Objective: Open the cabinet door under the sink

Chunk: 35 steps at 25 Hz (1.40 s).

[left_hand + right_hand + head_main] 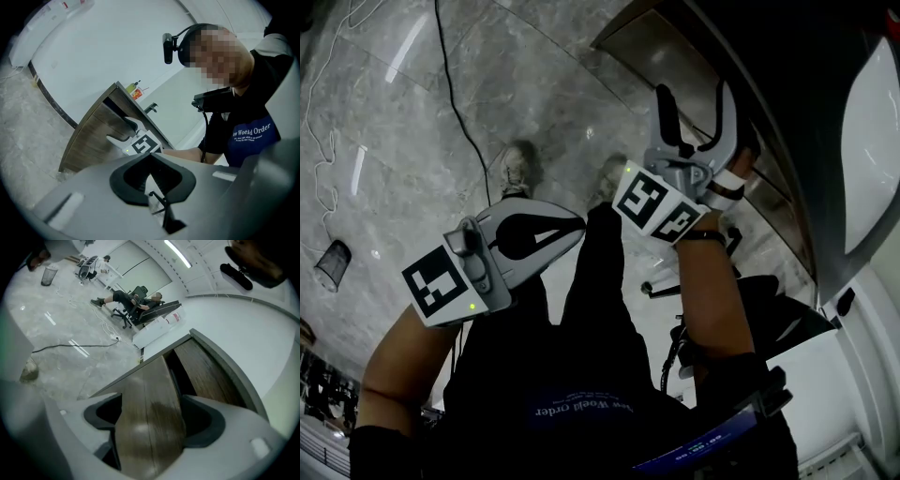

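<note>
The wood-grain cabinet door (152, 373) under the white counter stands ajar, with a dark gap (172, 363) between it and the neighbouring panel. In the right gripper view its free edge runs between the jaws of my right gripper (152, 404), which is open wide with no pad pressing on the wood. In the head view my right gripper (694, 98) points up at the door (670, 47). My left gripper (579, 225) hangs lower at the left, away from the cabinet, shut and empty. The left gripper view shows its tips (150, 157) meeting, with the cabinet (91, 133) beyond.
A black cable (455, 94) and white cords (319, 141) lie on the marble floor, with a mesh bin (333, 262) at the left. The person's shoes (517, 169) stand before the cabinet. The counter holds a faucet (151, 108) and bottles (135, 90). Far off, someone sits on a chair (133, 298).
</note>
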Available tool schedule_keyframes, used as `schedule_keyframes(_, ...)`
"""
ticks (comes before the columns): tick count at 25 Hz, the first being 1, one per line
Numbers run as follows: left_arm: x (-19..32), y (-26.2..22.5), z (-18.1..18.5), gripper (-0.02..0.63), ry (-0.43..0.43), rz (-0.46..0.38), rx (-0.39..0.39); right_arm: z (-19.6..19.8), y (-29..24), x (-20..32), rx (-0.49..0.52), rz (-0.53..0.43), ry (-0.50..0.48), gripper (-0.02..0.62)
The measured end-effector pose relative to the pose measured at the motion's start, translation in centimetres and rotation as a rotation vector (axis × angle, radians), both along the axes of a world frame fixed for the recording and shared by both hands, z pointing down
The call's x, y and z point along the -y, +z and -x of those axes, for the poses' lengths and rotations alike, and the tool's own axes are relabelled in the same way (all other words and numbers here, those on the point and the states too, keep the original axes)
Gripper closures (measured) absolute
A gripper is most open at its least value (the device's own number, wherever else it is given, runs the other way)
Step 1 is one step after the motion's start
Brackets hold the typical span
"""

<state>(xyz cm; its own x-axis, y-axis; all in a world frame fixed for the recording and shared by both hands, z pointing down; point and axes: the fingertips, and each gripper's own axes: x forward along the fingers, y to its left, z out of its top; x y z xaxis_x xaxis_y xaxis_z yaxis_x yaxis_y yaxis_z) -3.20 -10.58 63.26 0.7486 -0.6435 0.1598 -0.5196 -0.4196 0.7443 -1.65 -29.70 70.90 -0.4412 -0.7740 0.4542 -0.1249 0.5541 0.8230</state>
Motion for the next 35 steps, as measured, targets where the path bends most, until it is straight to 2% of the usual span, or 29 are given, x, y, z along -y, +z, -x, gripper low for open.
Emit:
schedule_keyframes(7,-0.6,0.5,0.0,0.606,0.010,0.018,-0.002,-0.5,0.5,1.7,-0.093,-0.062,0.081,0.202)
schedule_keyframes(16,-0.4,0.2,0.0,0.606,0.026,0.016,-0.015,-0.5,0.8,1.7,-0.125,-0.003,0.131,0.199)
schedule_keyframes(20,0.0,-0.3,0.5,0.606,0.010,0.001,-0.024,-0.7,0.8,0.7,-0.165,0.097,0.077,0.199)
schedule_keyframes(23,0.2,-0.6,0.7,0.606,0.003,-0.006,-0.034,-0.8,0.5,-0.1,-0.180,0.216,0.048,0.199)
schedule_keyframes(27,0.0,-0.8,0.7,0.606,0.007,-0.009,-0.047,-0.5,-0.4,-1.0,-0.144,0.420,0.077,0.207)
schedule_keyframes(31,-0.3,-0.9,0.9,0.606,-0.009,-0.012,-0.061,-0.2,-1.6,-1.3,-0.057,0.617,0.098,0.271)
schedule_keyframes(33,-0.5,-1.0,0.8,0.606,-0.011,-0.012,-0.068,0.0,-1.9,-1.6,-0.030,0.693,0.093,0.304)
schedule_keyframes(35,-0.7,-1.2,0.7,0.606,-0.012,-0.008,-0.081,0.0,-2.0,-2.1,-0.025,0.744,0.092,0.304)
